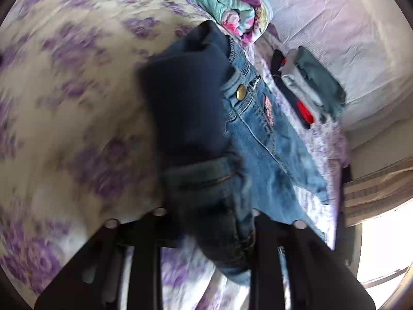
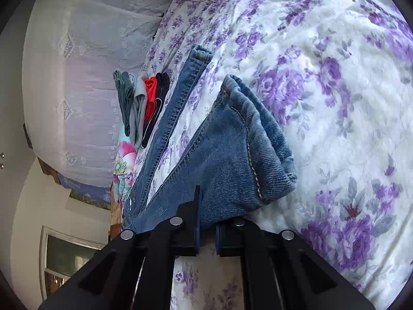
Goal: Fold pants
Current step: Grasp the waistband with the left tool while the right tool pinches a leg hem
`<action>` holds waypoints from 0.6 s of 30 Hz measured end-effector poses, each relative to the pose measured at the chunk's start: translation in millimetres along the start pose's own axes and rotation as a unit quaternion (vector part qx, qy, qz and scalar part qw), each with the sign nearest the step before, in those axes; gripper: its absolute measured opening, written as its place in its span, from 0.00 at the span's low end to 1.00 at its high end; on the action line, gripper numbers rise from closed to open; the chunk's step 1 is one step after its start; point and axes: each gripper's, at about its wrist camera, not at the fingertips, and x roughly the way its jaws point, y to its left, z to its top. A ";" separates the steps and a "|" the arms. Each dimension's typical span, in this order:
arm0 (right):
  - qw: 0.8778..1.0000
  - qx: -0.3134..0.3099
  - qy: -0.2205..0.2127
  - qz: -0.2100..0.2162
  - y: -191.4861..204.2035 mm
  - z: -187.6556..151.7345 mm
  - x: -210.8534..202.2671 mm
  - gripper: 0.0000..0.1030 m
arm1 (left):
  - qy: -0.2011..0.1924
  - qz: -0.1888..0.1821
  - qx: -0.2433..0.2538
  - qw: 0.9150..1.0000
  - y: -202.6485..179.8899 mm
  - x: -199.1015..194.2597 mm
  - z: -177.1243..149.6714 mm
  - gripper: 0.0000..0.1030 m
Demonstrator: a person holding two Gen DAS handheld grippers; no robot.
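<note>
Denim fills the space between both tools: one pair of blue jeans (image 1: 260,134) lies on the bed, caught at two places. The left gripper (image 1: 206,222) is clamped on a dark, bunched fold near the waistband, which hides its pads; the brass waist button (image 1: 241,92) sits just beyond that fold. The right gripper (image 2: 206,228) is clamped on the hem end of one trouser leg (image 2: 232,155), the cloth rising out from between its black pads. The second leg (image 2: 178,100) runs away from that hold to a hemmed cuff further up the bed.

Counted from the jeans outward: one small stack of folded clothes (image 2: 140,103), grey-green, pale grey, red and black, lies just beside the second leg, and one rolled floral quilt (image 1: 232,7) in turquoise and pink lies near the waistband.

The left wrist view alone shows the waistband, button, fly and a pink patch at the pocket; it is blurred on its left half. The right wrist view alone shows both cuffs, sharply.

Under the jeans is a white bedspread printed with purple roses (image 2: 322,77). Beyond the stack is a pale lilac embroidered cover (image 2: 85,77). Past the bed's edge the right view shows a white wall and a window (image 2: 69,261); the left view shows a striped fabric (image 1: 379,188) and bright light.
</note>
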 end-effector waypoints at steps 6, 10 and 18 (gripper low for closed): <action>0.999 -0.036 -0.017 0.006 12.1 1.6 -31.1 0.08 | 0.005 -0.053 -0.014 0.998 19.7 -19.0 -38.2 0.18; 0.999 -0.030 0.011 -0.009 -18.3 -7.2 -26.0 0.08 | 0.006 -0.092 -0.013 0.996 35.1 -14.4 -39.4 0.19; 0.973 -0.063 -0.150 -0.166 -3.1 -11.7 -119.3 0.40 | -0.030 0.023 0.096 0.995 7.3 -49.4 -49.3 0.55</action>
